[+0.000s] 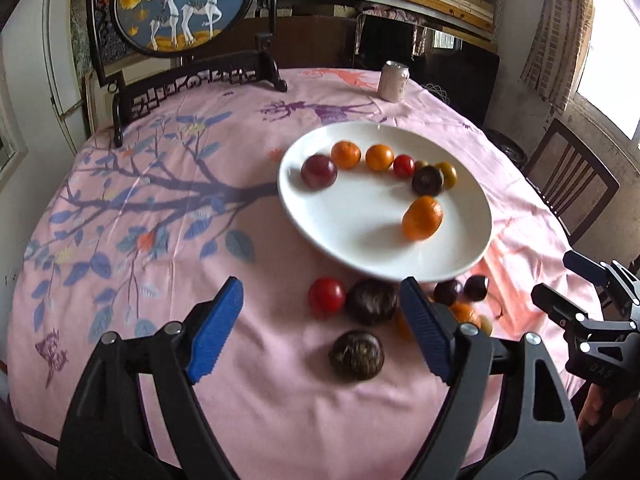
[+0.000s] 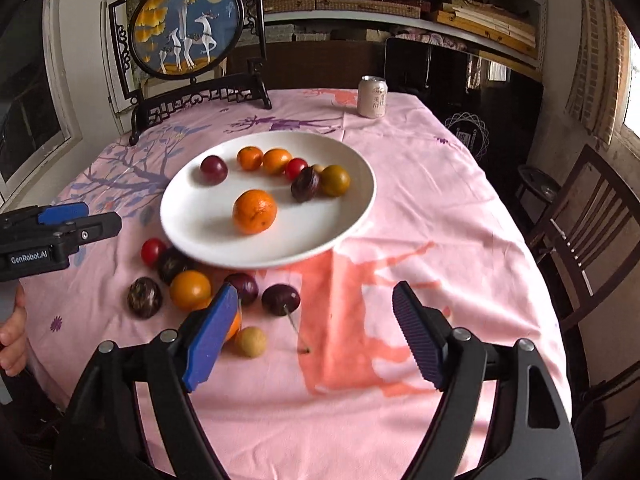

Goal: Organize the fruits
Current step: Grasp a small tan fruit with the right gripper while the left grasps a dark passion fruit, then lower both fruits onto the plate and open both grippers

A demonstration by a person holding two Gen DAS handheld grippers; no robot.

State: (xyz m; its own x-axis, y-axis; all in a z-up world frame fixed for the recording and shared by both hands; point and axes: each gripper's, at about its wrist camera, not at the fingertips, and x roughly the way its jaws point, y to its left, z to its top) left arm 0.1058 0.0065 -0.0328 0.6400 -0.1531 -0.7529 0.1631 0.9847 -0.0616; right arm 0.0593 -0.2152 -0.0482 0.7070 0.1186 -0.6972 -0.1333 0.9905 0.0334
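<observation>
A white plate point(image 1: 360, 248) point(image 2: 200, 236) on the pink tablecloth holds several fruits: oranges, a red tomato, dark passion fruits, a plum and a large orange point(image 1: 422, 218) point(image 2: 254, 211). More fruits lie loose on the cloth in front of it: a red tomato point(image 1: 326, 296) point(image 2: 153, 251), dark passion fruits point(image 1: 357, 355) point(image 2: 144, 297), an orange point(image 2: 190, 290), plums point(image 2: 281, 299) and a small tan fruit point(image 2: 250, 342). My left gripper point(image 1: 320, 328) is open and empty above the loose fruits. My right gripper point(image 2: 312, 332) is open and empty, right of them.
A drink can point(image 1: 394, 81) point(image 2: 372, 97) stands at the table's far side. A framed deer screen point(image 1: 184, 4) point(image 2: 186, 28) on a dark stand is at the back left. A wooden chair point(image 2: 592, 224) is at the right.
</observation>
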